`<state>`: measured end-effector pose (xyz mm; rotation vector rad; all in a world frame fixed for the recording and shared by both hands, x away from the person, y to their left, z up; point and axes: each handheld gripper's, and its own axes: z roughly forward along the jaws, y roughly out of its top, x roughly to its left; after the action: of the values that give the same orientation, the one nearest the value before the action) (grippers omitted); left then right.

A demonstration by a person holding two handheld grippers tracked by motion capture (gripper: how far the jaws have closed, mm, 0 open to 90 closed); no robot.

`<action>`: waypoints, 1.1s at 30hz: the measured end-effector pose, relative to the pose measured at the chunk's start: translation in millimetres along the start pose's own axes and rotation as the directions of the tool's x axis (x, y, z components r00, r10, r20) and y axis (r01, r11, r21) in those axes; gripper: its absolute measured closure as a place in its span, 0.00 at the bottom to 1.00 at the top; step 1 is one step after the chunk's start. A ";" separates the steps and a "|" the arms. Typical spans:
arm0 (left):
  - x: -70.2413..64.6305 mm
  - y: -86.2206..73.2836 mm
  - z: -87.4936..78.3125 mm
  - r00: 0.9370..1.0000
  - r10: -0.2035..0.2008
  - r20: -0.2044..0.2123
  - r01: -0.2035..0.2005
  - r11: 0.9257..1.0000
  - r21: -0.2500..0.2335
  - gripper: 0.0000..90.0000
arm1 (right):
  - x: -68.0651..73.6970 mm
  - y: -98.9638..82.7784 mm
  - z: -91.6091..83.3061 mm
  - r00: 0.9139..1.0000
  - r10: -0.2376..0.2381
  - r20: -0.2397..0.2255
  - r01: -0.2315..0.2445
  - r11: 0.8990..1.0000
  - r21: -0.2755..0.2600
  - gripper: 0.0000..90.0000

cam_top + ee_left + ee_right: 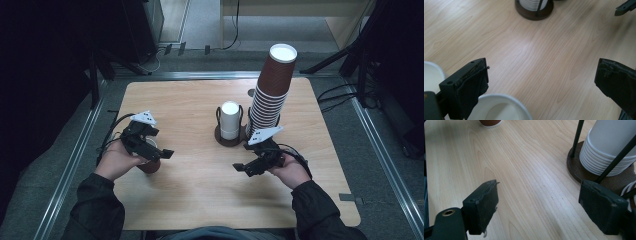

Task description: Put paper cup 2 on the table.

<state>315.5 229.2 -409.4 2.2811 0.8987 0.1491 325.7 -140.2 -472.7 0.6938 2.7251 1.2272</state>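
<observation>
One brown cup (pixel 149 165), two cup stacks (pixel 272 90).

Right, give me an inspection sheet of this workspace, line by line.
Surface: light wooden table, bare between the grippers.
Job's things: brown paper cup upright under the left gripper; its white rim sits below the jaws in the left gripper view.
Other things: dark round holder with a white cup stack; tall brown cup stack leaning beside it.
Clutter: nothing seen.
Grippers: left gripper open above the cup; right gripper open over bare wood, holding nothing.
Cables: black cable trails from the left gripper; more on the floor.
Surroundings: dark room, metal frame rail around the table.
</observation>
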 end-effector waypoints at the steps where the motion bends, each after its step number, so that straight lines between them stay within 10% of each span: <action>1: -1.2 1.3 1.4 1.000 0.005 0.006 -0.005 1.000 0.000 0.00 | 0.0 -0.3 -0.4 1.000 0.000 0.001 0.000 1.000 0.001 0.18; 5: -11.7 8.2 11.8 0.996 0.053 0.077 -0.054 0.999 -0.001 0.00 | 0.8 -2.8 -3.1 1.000 0.012 0.007 -0.012 1.000 -0.002 0.18; 25: -47.6 35.0 62.4 0.989 0.145 0.009 -0.145 0.989 0.017 0.00 | 11.7 -15.1 -13.2 0.999 0.027 0.044 -0.026 1.000 -0.007 0.18; 33: -56.8 37.7 79.4 0.984 0.171 0.052 -0.173 0.984 0.045 0.00 | 14.9 -16.4 -11.2 0.999 0.027 0.046 -0.027 1.000 0.002 0.18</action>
<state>320.2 129.0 -439.2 2.3973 0.6871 0.1492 303.5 -151.0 -475.3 0.7521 2.6894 1.1987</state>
